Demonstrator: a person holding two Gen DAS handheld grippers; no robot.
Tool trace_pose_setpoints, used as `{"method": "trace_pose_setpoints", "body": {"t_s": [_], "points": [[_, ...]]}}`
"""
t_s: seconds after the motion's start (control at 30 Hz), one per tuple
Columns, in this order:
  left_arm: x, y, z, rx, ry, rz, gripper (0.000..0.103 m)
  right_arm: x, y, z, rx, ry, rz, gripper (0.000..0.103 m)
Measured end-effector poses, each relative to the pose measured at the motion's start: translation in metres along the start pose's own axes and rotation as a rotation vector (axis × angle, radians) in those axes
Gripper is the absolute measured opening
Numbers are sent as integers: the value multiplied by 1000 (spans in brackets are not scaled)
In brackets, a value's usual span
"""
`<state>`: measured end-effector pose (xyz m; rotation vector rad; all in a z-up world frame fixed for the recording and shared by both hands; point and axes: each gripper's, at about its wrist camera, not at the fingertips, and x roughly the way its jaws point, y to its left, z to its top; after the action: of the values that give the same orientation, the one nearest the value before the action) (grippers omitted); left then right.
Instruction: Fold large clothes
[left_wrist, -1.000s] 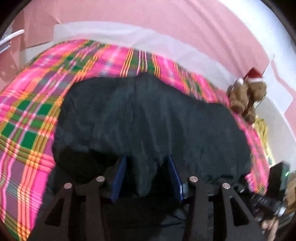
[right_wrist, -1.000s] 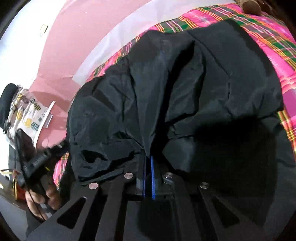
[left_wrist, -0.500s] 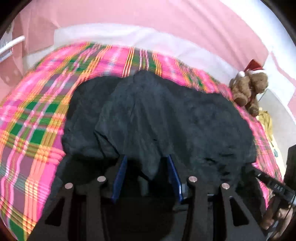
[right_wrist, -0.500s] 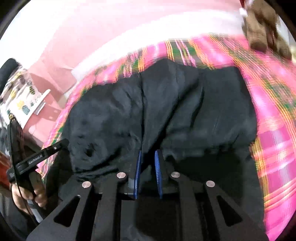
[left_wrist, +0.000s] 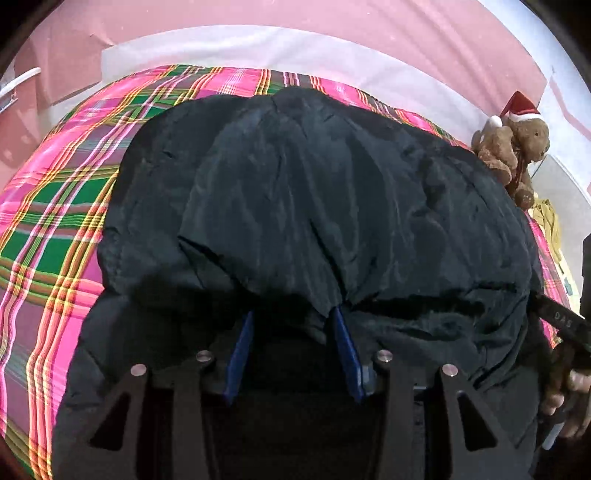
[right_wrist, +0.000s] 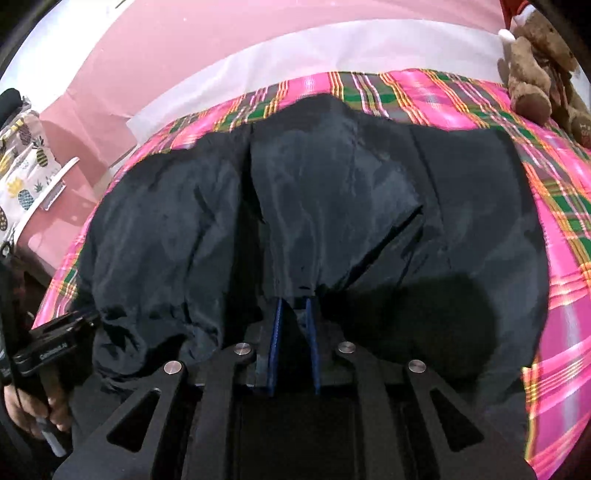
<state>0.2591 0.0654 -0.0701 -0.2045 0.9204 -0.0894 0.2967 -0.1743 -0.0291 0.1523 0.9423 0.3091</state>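
Observation:
A large black jacket (left_wrist: 314, 192) lies spread on a pink and green plaid bedspread (left_wrist: 55, 206); it also fills the right wrist view (right_wrist: 332, 206). My left gripper (left_wrist: 293, 317) is open, its blue pads apart, with a fold of the jacket's near edge hanging between them. My right gripper (right_wrist: 293, 306) has its blue pads a small gap apart at the jacket's near hem; the fabric lies just ahead of the tips. The right gripper's body (left_wrist: 561, 325) shows at the right edge of the left wrist view, the left gripper's body (right_wrist: 51, 347) at the left edge of the right wrist view.
A brown teddy bear with a red Santa hat (left_wrist: 517, 147) sits at the bed's far right corner, also in the right wrist view (right_wrist: 535, 66). A pink wall (left_wrist: 295, 22) runs behind the bed. A pineapple-print cloth (right_wrist: 22, 177) hangs at the left.
The right gripper's pads have parted from shut on the jacket to a small gap. Both grippers pulled back toward the near edge and the jacket's folded layer settled flatter.

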Motion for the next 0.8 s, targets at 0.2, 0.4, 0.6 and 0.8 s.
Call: {"method": "trace_pose_setpoints", "body": {"t_s": [0.2,0.4,0.6,0.8], "points": [[-13,-6,4,-9,14,-2,45,-35,15,6,-21,-31,-27,15],[-64,-27,8,75,-129,-62,43,-59,57,-8,-135,-67,56,16],[-7,-40,-7,115,-6,-58,45,2,50,-28,-121,48,57,16],[0,-44,-11,110,-12,-40,45,9,45,-29,-106,37,62,15]]}}
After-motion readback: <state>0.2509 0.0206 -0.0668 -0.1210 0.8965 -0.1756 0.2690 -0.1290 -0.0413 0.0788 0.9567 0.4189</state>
